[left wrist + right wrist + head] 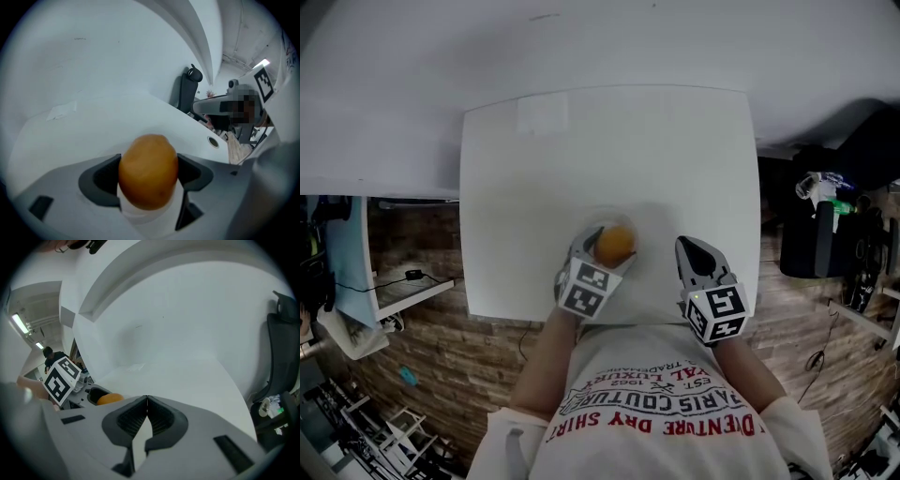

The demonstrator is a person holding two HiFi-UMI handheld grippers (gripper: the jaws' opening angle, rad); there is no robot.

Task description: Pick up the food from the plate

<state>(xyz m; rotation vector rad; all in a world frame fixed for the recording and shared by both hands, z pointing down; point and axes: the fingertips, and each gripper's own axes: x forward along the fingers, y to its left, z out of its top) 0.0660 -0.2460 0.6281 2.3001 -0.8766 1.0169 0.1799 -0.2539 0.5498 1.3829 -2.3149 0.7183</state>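
Item: orange food (148, 171), round, sitting between the jaws of the left gripper (598, 255). Both pads press against its sides and the jaws are set wide. The white table (581, 150) lies below and ahead of it. Just to its right, the right gripper (146, 401) has its jaws closed together, with nothing in them.

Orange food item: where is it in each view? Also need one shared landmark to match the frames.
Head view: orange food low centre, between the jaws of the left gripper.
Left gripper view: bottom centre, spanning the gap between the jaws.
Right gripper view: low left, only a sliver showing, beside the left gripper.
Shared landmark: the white table, in all three views.
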